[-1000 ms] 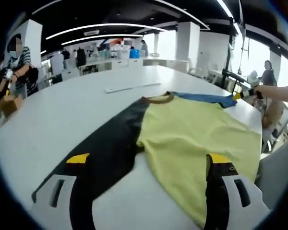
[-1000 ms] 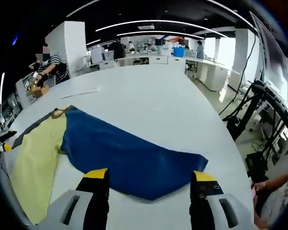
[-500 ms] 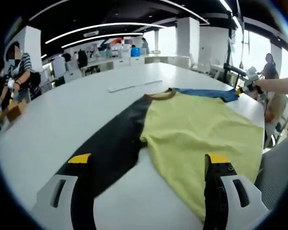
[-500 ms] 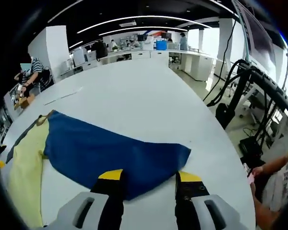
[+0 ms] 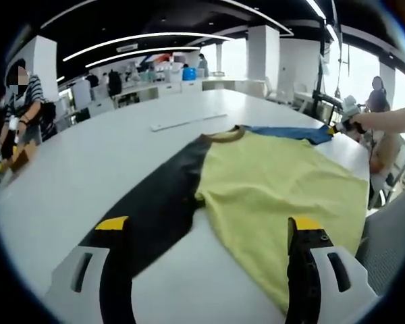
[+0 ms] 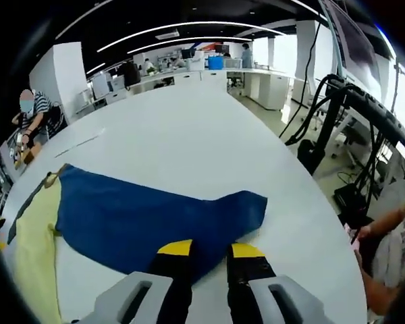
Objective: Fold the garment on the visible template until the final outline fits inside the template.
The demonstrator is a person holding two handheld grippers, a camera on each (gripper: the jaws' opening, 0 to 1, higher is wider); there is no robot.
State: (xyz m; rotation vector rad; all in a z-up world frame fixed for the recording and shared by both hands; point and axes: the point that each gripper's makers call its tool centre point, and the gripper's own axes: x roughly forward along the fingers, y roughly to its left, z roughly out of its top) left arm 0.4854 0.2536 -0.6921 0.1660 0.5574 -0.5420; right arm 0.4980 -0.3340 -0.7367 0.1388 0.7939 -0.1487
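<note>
White and broad, the surface [image 5: 88, 169] runs back toward an open-plan office with strip lights, pillars and people at far desks. On it lies the garment [image 5: 270, 182], spread flat: a black sleeve [image 5: 155, 202] toward the lower left of the left gripper view, a yellow body in the middle, a blue sleeve [image 6: 142, 216] reaching to the right edge of the surface.

My left tool [image 5: 209, 233] hangs over the near hem with its jaws set wide, holding nothing — I judge it is waiting above the cloth so the black sleeve and the hem both lie within reach.

My right tool [image 6: 208, 251] has its jaws drawn narrow over the lower edge of the blue sleeve, at centre bottom of the right gripper view. The cloth runs in beneath the yellow tips, so it reads as a pinch, though I cannot tell whether fabric is truly caught between them. Taking the sleeve by its end makes sense for carrying it across the body as a first fold.

I can make out no template outline; perhaps the garment covers it. A pale strip [image 5: 185, 122] lies beyond the collar — what it is, I can't say. The hem at lower right is cut off by my own jaw.
</note>
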